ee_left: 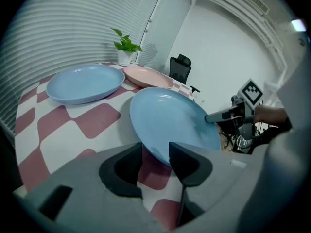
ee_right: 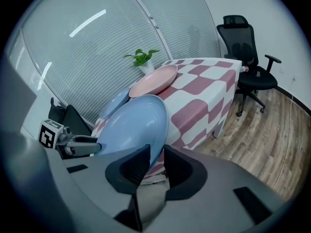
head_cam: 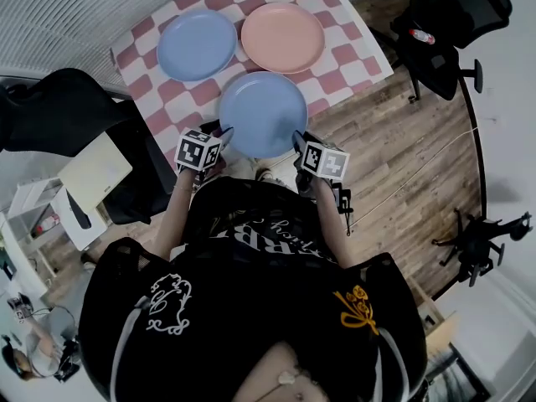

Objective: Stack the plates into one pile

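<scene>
Three plates lie on the red-and-white checked table [head_cam: 339, 78]. The nearest blue plate [head_cam: 262, 113] juts over the table's near edge. A second blue plate [head_cam: 197, 44] and a pink plate [head_cam: 282, 38] sit farther back. My left gripper [head_cam: 222, 135] is at the near plate's left rim. In the left gripper view that plate [ee_left: 170, 118] has its rim between the open jaws of the gripper [ee_left: 155, 152], with tablecloth showing beside it. My right gripper [head_cam: 297, 138] is at the right rim. Its jaws [ee_right: 156, 154] stand narrowly apart round the plate's [ee_right: 131, 127] edge.
A potted plant [ee_left: 125, 47] stands at the table's far corner. A black office chair [head_cam: 444, 32] is on the wooden floor to the right. A dark chair [head_cam: 59, 107] and white shelving [head_cam: 84, 182] crowd the left. Window blinds run behind the table.
</scene>
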